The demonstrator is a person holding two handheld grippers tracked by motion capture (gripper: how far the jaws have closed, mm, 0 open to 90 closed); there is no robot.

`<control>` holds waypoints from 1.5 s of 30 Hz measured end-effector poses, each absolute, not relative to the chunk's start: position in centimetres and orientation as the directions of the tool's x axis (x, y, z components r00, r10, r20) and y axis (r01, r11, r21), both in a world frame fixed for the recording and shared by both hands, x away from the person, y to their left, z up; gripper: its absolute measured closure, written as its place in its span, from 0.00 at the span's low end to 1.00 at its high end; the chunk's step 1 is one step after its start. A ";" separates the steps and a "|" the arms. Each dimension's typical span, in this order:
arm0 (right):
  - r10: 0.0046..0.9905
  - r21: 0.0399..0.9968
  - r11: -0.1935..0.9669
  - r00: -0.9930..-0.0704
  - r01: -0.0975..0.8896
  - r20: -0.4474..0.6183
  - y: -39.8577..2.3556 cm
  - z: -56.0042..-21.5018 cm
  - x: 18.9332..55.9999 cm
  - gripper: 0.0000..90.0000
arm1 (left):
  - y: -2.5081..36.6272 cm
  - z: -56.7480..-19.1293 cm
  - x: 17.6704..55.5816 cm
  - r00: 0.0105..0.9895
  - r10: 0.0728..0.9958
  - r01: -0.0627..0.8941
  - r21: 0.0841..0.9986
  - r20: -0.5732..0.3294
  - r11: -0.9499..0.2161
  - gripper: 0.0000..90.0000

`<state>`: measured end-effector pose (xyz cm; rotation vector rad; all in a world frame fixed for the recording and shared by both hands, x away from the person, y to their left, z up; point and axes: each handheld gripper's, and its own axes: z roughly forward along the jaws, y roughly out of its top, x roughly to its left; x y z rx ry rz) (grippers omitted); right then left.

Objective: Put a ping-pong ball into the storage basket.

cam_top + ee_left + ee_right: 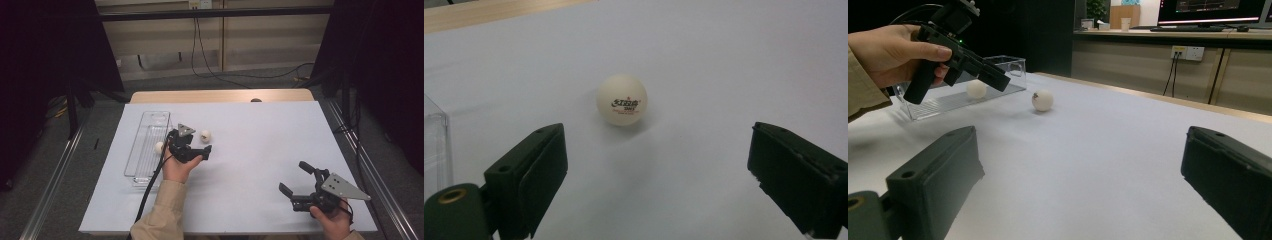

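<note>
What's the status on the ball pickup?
Left gripper open, aimed at ball, not touching. Right gripper open, idle. Path clear.

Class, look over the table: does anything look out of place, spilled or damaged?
Nothing is spilled or damaged. One ball lies loose on the white sheet before the open left gripper; another ball sits by the clear tray.

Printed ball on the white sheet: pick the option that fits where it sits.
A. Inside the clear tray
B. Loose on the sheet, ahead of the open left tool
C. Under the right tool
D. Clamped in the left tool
B: the printed ball rests on the sheet, beyond the left tool, whose jaws stand wide apart with nothing between them.
</note>
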<state>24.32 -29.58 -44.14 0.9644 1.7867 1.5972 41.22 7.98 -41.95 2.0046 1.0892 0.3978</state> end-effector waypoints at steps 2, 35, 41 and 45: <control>0.805 0.988 0.036 -0.591 0.149 0.060 -29.6 -44.1 24.3 0.02 | 7.9 -42.0 41.3 0.579 0.809 0.556 0.773 -0.098 -0.304 0.10; 0.800 0.987 0.036 -0.597 0.154 0.064 -29.4 -44.2 24.5 0.02 | 7.5 -42.7 41.9 0.569 0.816 0.565 0.769 -0.102 -0.298 0.10; 0.799 0.987 0.041 -0.599 0.154 0.060 -29.4 -44.2 24.4 0.02 | 7.4 -42.9 42.2 0.569 0.817 0.567 0.766 -0.097 -0.304 0.10; 0.800 0.988 0.037 -0.597 0.153 0.063 -29.4 -44.2 24.4 0.02 | 7.2 -42.9 42.1 0.572 0.816 0.562 0.766 -0.086 -0.313 0.10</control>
